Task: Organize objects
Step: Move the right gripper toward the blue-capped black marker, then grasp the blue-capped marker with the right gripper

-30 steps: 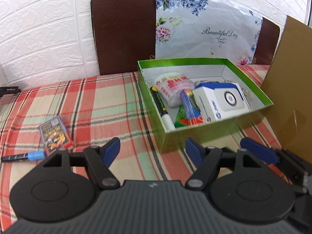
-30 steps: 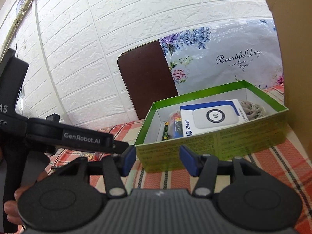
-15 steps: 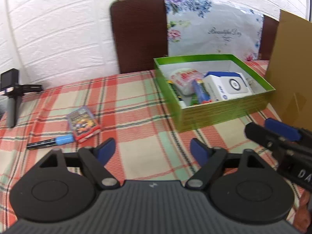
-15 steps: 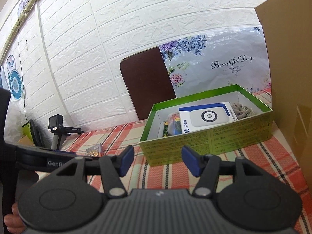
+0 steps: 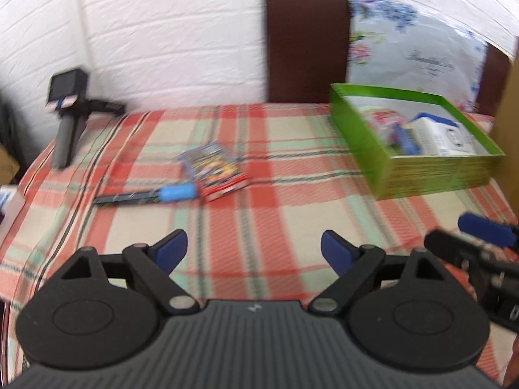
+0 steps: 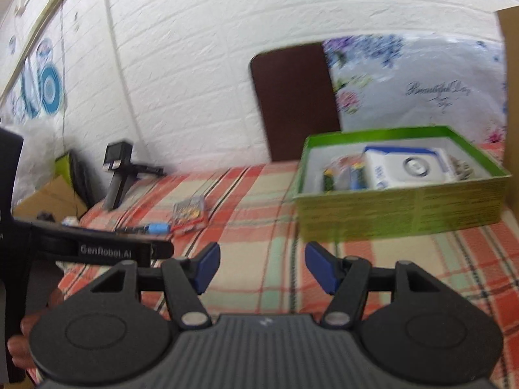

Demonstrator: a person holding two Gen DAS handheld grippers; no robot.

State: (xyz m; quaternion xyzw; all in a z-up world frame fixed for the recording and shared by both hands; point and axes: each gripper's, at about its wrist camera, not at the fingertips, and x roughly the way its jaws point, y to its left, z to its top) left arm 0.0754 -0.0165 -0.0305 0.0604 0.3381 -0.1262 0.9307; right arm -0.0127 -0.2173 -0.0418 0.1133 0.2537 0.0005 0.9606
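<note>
Left gripper (image 5: 254, 249) hangs over the cloth with its blue-padded jaws spread wide and nothing between them; right gripper (image 6: 261, 264) is the same, jaws parted and empty above the red, green and cream plaid tablecloth (image 5: 285, 191). Out ahead of the left one lies a black marker with a light blue cap (image 5: 147, 196), and just beside its cap sits a small colourful card pack with a red edge (image 5: 215, 170); whether the two touch is lost in the blur. Off to the right stands an open green cardboard box (image 5: 434, 178), holding a white and blue carton with a round emblem (image 6: 408, 167) plus some packets and a pen too smeared to name. Behind it, a dark brown headboard (image 5: 306, 45) and a pale floral cushion with script lettering (image 6: 421, 81) lean on a white brick-pattern wall (image 5: 168, 32). A small black camera on a grey handle (image 5: 66, 120) stands at the far left corner. A brown cardboard sheet (image 6: 509, 97) is cut off at the right edge. Both views are motion-blurred, so print is unreadable.
</note>
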